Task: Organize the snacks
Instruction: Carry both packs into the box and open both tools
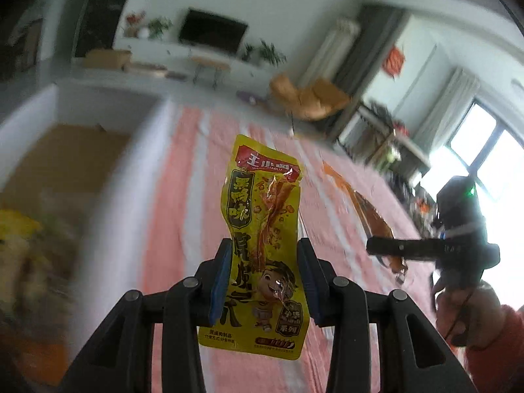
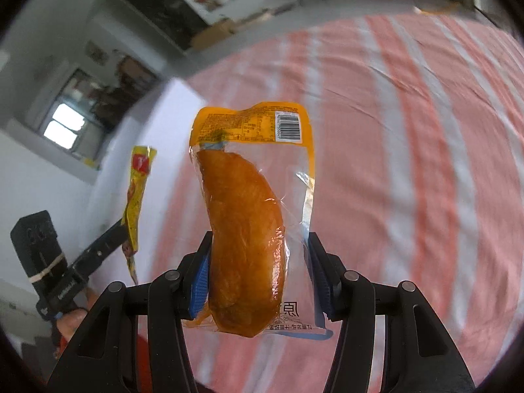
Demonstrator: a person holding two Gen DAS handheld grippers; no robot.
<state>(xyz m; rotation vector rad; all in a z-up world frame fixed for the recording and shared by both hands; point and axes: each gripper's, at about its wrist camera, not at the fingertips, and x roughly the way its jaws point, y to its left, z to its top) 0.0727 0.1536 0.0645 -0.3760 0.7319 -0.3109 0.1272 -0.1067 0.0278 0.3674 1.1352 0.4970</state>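
Observation:
My left gripper [image 1: 263, 268] is shut on a yellow snack packet [image 1: 262, 229] with a red top band and a cartoon boy, held upright above the striped bed. My right gripper [image 2: 257, 273] is shut on a clear vacuum pack of orange-brown meat [image 2: 249, 235] with a yellow top and a barcode. In the left wrist view the right gripper [image 1: 386, 250] shows at the right, holding the meat pack [image 1: 366, 209] edge-on. In the right wrist view the left gripper [image 2: 108, 245] shows at the left with the yellow packet [image 2: 136, 203].
A pink-and-white striped bedcover [image 2: 409, 163] lies under both grippers. A white-walled box [image 1: 108, 196] at the left holds blurred snack packets [image 1: 19, 245]. Beyond are a TV wall unit [image 1: 213, 29], an orange chair [image 1: 308, 98] and a bright window [image 1: 484, 150].

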